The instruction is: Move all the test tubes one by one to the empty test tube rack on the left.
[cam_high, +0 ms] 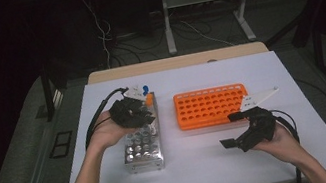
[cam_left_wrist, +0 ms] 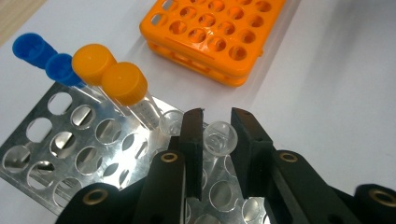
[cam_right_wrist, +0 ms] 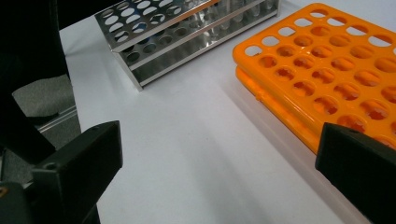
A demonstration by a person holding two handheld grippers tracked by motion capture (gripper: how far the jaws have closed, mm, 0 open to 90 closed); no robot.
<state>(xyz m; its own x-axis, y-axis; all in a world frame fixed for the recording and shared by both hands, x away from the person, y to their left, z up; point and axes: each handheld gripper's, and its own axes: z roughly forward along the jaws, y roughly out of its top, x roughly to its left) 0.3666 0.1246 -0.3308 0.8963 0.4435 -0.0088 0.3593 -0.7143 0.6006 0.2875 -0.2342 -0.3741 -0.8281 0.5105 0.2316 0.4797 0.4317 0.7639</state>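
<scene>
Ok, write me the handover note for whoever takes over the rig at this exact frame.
Left gripper: jaws shut on an uncapped clear tube standing in the metal rack.
Right gripper: jaws open, holding nothing, over the table near the orange rack.
Metal rack also holds two orange-capped tubes, two blue-capped tubes and another uncapped one.
Orange rack: no tubes seen in its holes.
Done: tube gripped. Left: probably lift it out and move it, perhaps to the orange rack.

Clear uncapped tube point(cam_left_wrist: 219, 138) — upright in steel rack point(cam_left_wrist: 70, 149)
</scene>
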